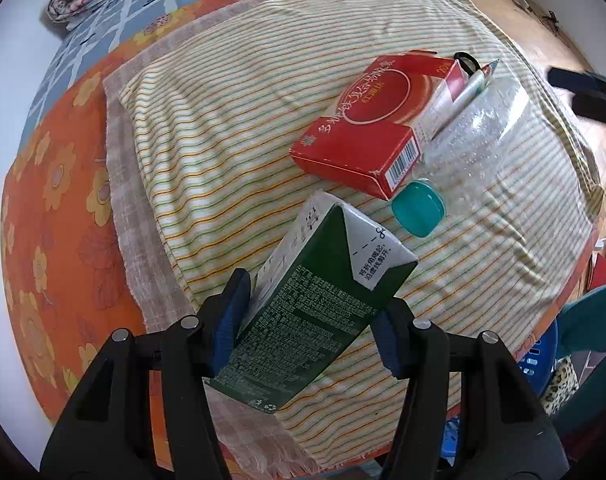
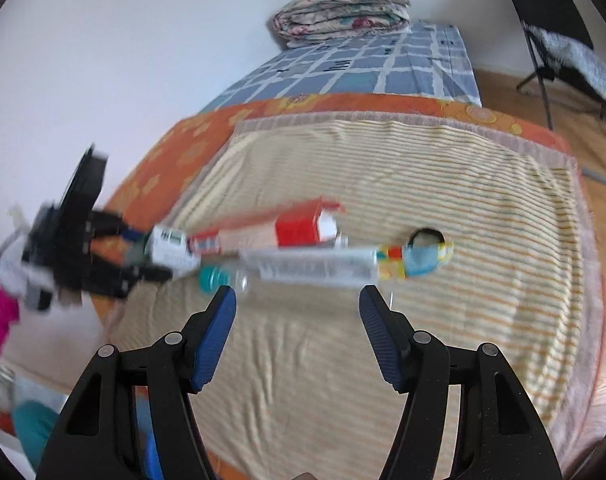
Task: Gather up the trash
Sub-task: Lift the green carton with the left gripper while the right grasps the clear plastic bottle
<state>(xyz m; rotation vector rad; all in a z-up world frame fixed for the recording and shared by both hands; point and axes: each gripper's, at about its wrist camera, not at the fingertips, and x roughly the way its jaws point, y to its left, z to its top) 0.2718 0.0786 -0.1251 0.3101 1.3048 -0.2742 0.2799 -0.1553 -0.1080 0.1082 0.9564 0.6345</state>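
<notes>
Left wrist view: the left gripper (image 1: 309,320) has its jaws pinching a green and white carton (image 1: 303,312), blue pads pressed on both long sides, the carton tilted with its folded top pointing toward 1 o'clock and lifted above the striped cloth (image 1: 231,128) that covers the bed (image 1: 59,208). At 1 o'clock from the carton lies a red box (image 1: 367,124) flat on the cloth, its barcode end facing the camera. Just beside the box on its 3 o'clock side lies a clear plastic bottle (image 1: 475,140) with a teal cap (image 1: 419,214), the cap pointing toward 7 o'clock and near the carton's top corner. A silvery tube (image 1: 471,88) rests along the box's far edge, and a black ring (image 1: 467,60) shows at 12 o'clock from it. A blue basket (image 1: 539,360) peeks out at the bed's edge at 4 o'clock.

Right wrist view, blurred: the right gripper (image 2: 299,320) has its jaws spread wide with nothing between them, hanging above the striped cloth (image 2: 443,168). At 12 o'clock from the fingertips lies the bottle (image 2: 311,266), teal cap (image 2: 213,278) at 9 o'clock, with the red box (image 2: 299,228) just behind it. The left gripper (image 2: 143,258) shows at 9 o'clock, holding the carton (image 2: 171,246). A folded quilt (image 2: 343,8) sits at the bed's far end
</notes>
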